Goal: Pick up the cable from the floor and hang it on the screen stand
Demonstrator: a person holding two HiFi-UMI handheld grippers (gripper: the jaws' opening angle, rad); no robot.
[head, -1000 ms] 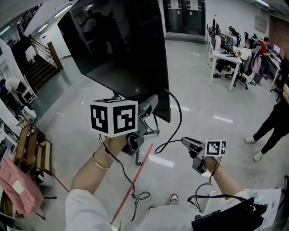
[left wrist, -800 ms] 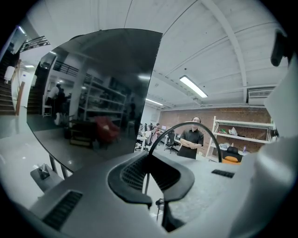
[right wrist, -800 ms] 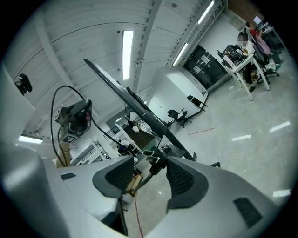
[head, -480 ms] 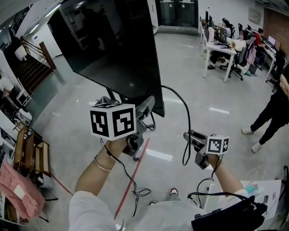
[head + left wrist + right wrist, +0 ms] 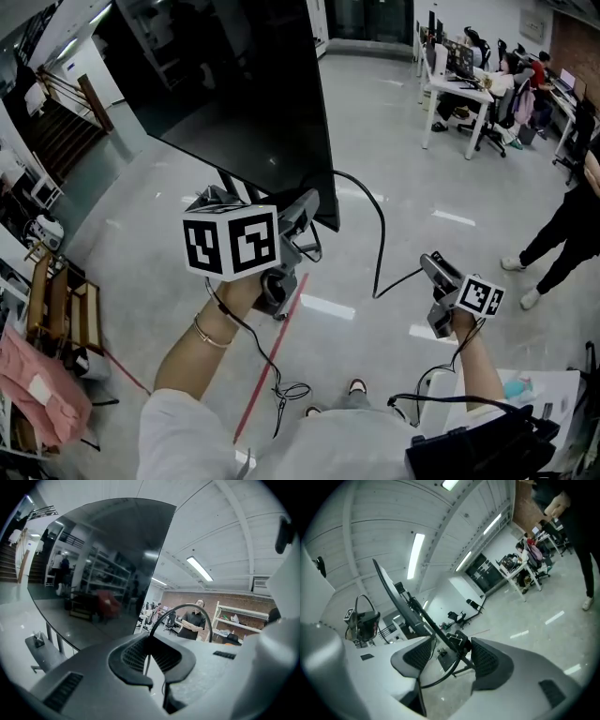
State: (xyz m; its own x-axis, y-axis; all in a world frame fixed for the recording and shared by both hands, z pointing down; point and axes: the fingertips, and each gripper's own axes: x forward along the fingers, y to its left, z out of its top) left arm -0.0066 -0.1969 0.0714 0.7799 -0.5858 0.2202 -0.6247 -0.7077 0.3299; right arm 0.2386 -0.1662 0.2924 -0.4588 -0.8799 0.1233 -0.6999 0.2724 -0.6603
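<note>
Hold the cable (image 5: 382,244) pinched in left tongs (image 5: 148,644) while sliding the opening right tongs (image 5: 452,657) back off the plug (image 5: 459,644) between them.

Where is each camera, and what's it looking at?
Head view: on the person's head, looking down; shows both forearms, left gripper, right gripper.
Left gripper view: on that gripper, facing the screen; its jaws clamp the cable.
Right gripper view: on that gripper, facing the screen edge-on; opening jaws flank the cable's end.
Shared: cable and screen.
</note>
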